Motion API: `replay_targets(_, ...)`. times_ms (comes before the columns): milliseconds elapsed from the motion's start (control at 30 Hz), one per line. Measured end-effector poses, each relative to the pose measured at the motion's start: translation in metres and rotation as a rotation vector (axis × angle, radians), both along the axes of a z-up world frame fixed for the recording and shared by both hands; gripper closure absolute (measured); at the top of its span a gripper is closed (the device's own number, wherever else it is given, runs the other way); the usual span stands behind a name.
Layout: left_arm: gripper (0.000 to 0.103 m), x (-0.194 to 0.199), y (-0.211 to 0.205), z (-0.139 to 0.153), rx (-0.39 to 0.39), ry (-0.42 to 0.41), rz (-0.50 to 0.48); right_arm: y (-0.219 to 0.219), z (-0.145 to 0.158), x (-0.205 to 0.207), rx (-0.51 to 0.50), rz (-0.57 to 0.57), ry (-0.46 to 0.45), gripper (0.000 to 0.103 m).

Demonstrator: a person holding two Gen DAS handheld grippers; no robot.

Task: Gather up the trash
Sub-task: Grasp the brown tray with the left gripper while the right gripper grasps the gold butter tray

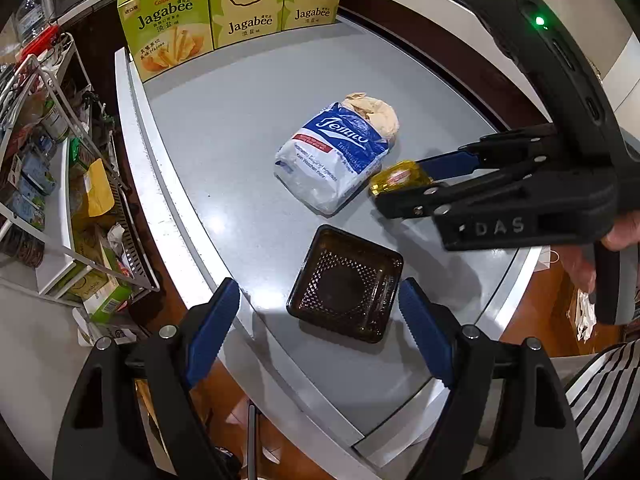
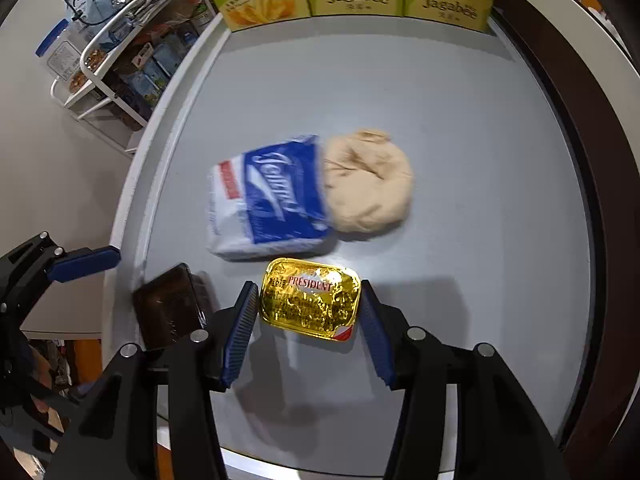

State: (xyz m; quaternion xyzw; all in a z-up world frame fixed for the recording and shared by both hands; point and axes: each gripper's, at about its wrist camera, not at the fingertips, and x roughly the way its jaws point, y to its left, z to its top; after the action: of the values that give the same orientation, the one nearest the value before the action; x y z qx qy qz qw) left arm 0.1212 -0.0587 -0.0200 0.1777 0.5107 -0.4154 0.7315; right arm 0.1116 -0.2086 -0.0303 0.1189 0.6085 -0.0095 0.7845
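A gold foil butter packet (image 2: 310, 298) marked PRESIDENT lies on the grey table, between the open fingers of my right gripper (image 2: 308, 316); the pads stand beside its two ends, and touch cannot be told. It also shows in the left wrist view (image 1: 400, 180) at the right gripper (image 1: 394, 184). A blue and white tissue pack (image 1: 330, 156) and a crumpled beige napkin (image 1: 376, 114) lie just beyond. A dark brown plastic tray (image 1: 346, 286) sits near the table's front edge. My left gripper (image 1: 316, 332) is open and empty just before the tray.
Three green Jagabee boxes (image 1: 236, 8) stand along the table's far edge. A white wire rack (image 1: 44, 152) full of packets stands off the table's left side. The table's raised white rim (image 1: 136, 152) runs along the left.
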Motion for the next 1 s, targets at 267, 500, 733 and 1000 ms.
replay_targets(267, 0.02, -0.006, -0.012, 0.0, 0.004, -0.02, -0.022, -0.03, 0.004, -0.022, -0.033, 0.018, -0.009, 0.035)
replay_targets(500, 0.02, -0.009, -0.027, -0.013, 0.061, -0.059, -0.069, -0.022, -0.002, -0.024, -0.044, -0.004, -0.003, 0.033)
replay_targets(733, 0.041, -0.011, -0.029, -0.018, 0.087, -0.059, -0.067, -0.018, 0.0, -0.023, -0.086, 0.004, -0.008, 0.051)
replay_targets(1000, 0.033, -0.017, -0.029, -0.022, 0.119, -0.081, -0.025, -0.018, 0.0, -0.034, -0.042, -0.009, -0.032, 0.041)
